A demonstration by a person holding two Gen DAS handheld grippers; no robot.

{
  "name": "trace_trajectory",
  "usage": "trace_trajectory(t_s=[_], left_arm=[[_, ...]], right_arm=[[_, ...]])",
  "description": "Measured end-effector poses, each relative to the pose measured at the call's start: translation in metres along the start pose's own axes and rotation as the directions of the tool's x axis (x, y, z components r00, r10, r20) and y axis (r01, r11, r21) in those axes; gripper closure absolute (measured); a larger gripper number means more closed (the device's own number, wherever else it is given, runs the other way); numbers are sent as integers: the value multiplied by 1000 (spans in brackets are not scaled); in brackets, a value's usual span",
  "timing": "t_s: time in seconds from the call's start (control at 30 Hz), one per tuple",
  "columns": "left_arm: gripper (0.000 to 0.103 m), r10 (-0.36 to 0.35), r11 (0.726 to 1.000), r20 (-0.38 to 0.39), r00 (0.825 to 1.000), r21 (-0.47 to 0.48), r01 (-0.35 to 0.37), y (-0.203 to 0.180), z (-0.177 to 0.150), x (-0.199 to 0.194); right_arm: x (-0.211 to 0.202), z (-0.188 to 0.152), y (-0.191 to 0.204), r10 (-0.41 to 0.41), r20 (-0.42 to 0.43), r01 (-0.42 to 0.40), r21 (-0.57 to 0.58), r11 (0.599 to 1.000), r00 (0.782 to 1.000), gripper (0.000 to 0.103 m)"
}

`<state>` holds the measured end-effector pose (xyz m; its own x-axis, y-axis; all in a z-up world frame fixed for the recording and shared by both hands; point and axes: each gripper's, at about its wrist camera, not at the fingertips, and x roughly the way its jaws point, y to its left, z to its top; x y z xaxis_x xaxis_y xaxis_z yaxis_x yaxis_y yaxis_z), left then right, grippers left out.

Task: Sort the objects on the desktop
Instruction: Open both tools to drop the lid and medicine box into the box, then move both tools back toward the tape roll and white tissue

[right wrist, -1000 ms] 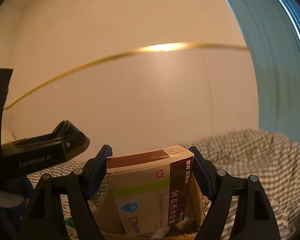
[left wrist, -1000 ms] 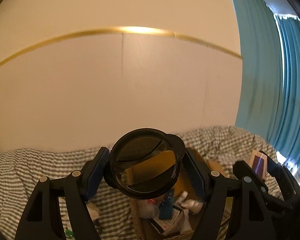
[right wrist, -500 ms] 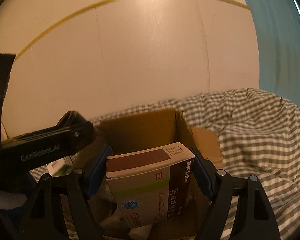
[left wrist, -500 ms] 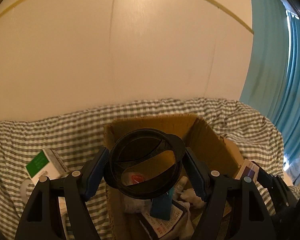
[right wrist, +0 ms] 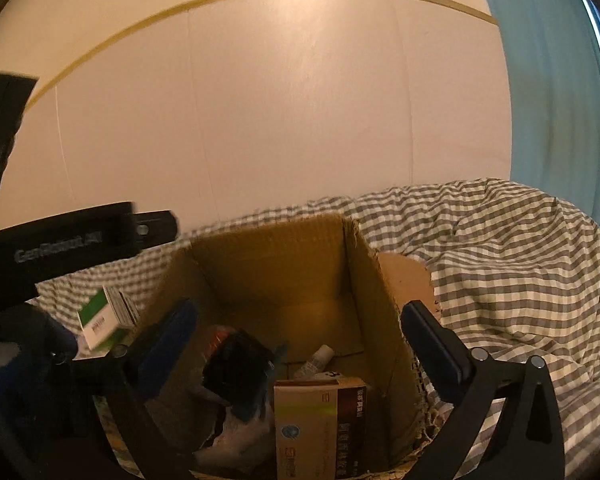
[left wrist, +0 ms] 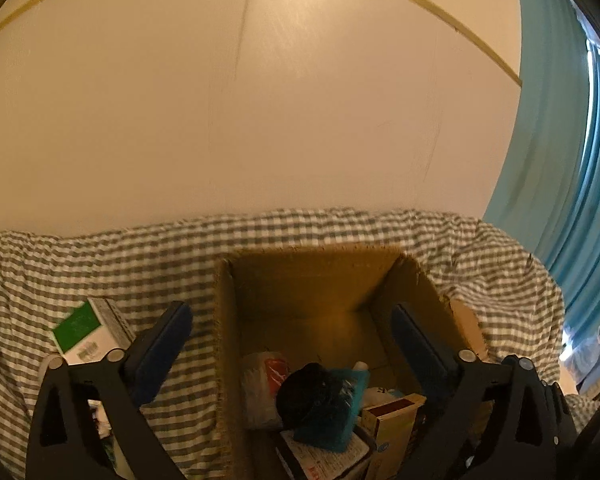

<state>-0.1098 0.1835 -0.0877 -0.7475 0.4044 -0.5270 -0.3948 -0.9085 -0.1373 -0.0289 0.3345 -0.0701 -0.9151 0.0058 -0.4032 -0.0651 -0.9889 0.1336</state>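
An open cardboard box stands on the checked cloth. Both grippers hang over it. My left gripper is open and empty; the black round container lies in the box below it, among a teal item and packets. My right gripper is open and empty; the brown and white medicine box sits in the box below it. The left gripper's body shows at the left of the right wrist view.
A green and white carton lies on the cloth left of the cardboard box. A small white tube lies on the box floor. The checked cloth bunches up to the right. A beige wall stands behind, a teal curtain at right.
Both grippers opened. The black round container dropped from the left gripper and the medicine box from the right gripper into the cardboard box. Both views tilted further down.
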Motion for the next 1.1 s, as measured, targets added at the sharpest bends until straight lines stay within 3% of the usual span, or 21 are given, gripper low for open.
trace_trajectory(t_s=[0.47, 0.63, 0.8, 0.93, 1.0, 1.1], left_arm=[[0, 84, 996, 87, 993, -14, -83, 46, 20, -97], [0, 200, 980, 211, 957, -52, -194, 74, 15, -141], [0, 290, 957, 218, 932, -95, -275, 108, 9, -163], [0, 380, 925, 242, 893, -107, -364, 133, -1, -178], [0, 401, 916, 236, 885, -105, -387, 144, -5, -184], [0, 409, 912, 216, 886, -115, -393, 163, -11, -188]], right_arm=[[-34, 25, 21, -44, 120, 51, -52, 997, 992, 0], [-46, 30, 34, -46, 160, 57, -65, 996, 986, 0], [-54, 31, 48, -33, 190, 49, -82, 995, 981, 0], [-58, 32, 55, -12, 226, 31, -80, 996, 974, 0], [-61, 32, 59, -15, 252, 37, -83, 996, 968, 0], [-62, 32, 65, -38, 281, 60, -71, 996, 959, 0]])
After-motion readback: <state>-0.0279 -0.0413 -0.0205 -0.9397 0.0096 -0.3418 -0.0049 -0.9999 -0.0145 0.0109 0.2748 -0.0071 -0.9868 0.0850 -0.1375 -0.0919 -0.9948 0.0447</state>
